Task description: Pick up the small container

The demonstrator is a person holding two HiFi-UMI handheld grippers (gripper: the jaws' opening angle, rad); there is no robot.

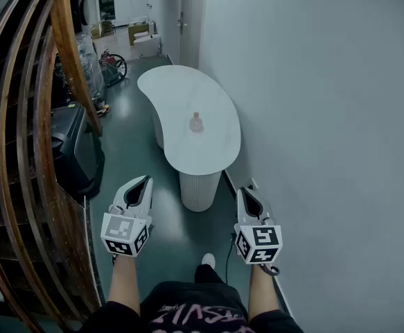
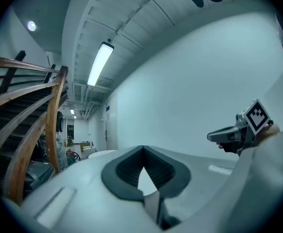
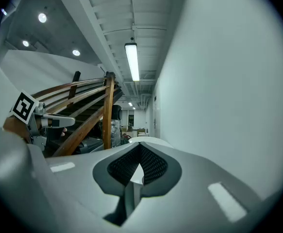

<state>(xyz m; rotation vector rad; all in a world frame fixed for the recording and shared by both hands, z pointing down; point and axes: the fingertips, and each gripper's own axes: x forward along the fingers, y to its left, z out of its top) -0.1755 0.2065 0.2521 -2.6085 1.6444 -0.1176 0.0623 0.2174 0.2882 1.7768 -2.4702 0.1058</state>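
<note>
The small pink bulbous container (image 1: 196, 123) looks light and rigid, best pinched round its belly; the left gripper (image 1: 145, 180) and right gripper (image 1: 244, 191) are pressed together, empty.

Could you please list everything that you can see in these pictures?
small container: one, pink, on the table, toward its near end
table: one, white, curved top on a ribbed pedestal, beside the right wall
stair railing: one, brown wood, along the left
black box: one, black, beside the railing at left
wheel: one, dark, far down the corridor at left
shoe: one, white, on the floor
left gripper: one, white, jaws together, empty
right gripper: one, white, jaws together, empty
</note>
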